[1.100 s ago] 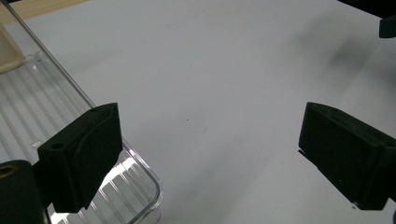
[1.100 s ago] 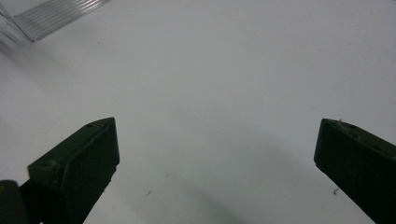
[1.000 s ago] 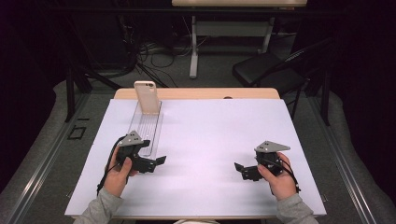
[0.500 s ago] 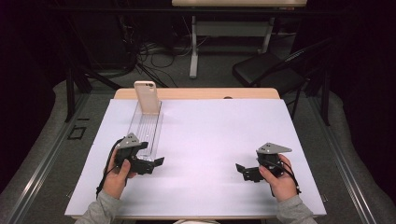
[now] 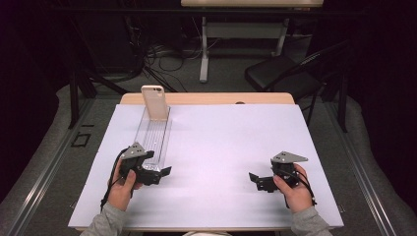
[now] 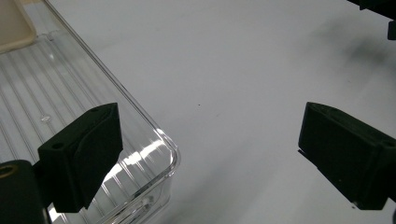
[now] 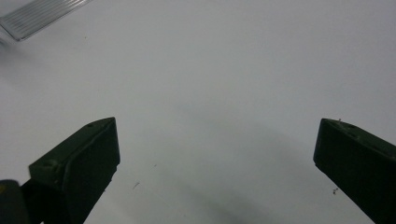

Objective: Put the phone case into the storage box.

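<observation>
A clear ridged tray (image 5: pixel 154 136) lies lengthwise on the left half of the white tabletop (image 5: pixel 221 147). At its far end a beige phone case (image 5: pixel 154 102) stands upright. My left gripper (image 5: pixel 162 173) is open at the tray's near end. In the left gripper view, the left gripper (image 6: pixel 210 126) has one jaw over the tray's rounded near corner (image 6: pixel 159 149) and the other over bare table. My right gripper (image 5: pixel 255 181) is open low over the right half of the table, pointing left. In the right gripper view, the right gripper (image 7: pixel 215 135) has nothing between its jaws.
A wooden strip (image 5: pixel 206 98) shows along the table's far edge. Beyond the table are a dark chair (image 5: pixel 280 73), floor cables and a white table leg (image 5: pixel 204 54). The tray's corner (image 7: pixel 42 16) shows far off in the right gripper view.
Both hands have drifted slightly toward the table's near edge. The jaws have stayed open, and the tray and phone case have not moved.
</observation>
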`<state>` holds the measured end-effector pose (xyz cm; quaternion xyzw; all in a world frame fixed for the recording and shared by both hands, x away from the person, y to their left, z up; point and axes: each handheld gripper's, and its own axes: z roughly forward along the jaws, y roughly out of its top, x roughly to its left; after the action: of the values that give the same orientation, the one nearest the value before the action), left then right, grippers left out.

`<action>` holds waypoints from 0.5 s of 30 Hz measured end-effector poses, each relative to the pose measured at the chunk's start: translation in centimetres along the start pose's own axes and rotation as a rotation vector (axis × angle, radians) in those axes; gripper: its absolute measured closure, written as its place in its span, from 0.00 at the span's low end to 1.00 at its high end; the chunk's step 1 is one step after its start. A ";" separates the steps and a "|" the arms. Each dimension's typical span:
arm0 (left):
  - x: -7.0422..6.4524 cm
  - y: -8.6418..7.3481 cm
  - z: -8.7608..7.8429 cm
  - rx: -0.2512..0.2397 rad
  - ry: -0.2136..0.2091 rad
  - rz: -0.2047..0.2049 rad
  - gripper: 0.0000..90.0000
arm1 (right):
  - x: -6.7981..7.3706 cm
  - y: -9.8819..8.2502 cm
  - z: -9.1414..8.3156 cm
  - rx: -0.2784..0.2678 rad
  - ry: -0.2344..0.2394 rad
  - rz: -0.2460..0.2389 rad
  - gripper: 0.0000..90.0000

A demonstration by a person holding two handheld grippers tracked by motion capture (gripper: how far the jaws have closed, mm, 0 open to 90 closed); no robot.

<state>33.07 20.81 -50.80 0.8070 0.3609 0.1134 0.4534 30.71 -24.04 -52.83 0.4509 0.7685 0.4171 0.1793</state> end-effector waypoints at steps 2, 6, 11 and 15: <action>0.0 -0.1 0.1 0.004 0.001 0.004 0.07 | 0.0 -0.1 0.0 0.002 -0.001 0.001 0.00; 0.1 -0.2 0.1 0.002 0.003 -0.001 0.07 | -0.1 -0.2 0.0 -0.006 -0.004 0.007 0.00; 0.3 -0.4 0.0 -0.007 0.001 -0.011 0.07 | -0.1 -0.4 0.1 -0.006 -0.002 0.011 0.00; 0.4 -0.5 0.1 -0.008 0.004 -0.015 0.07 | 0.0 -0.5 0.2 -0.001 0.000 0.008 0.00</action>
<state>33.16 21.17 -51.26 0.8022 0.3675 0.1129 0.4568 30.57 -24.04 -53.40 0.4537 0.7665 0.4182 0.1778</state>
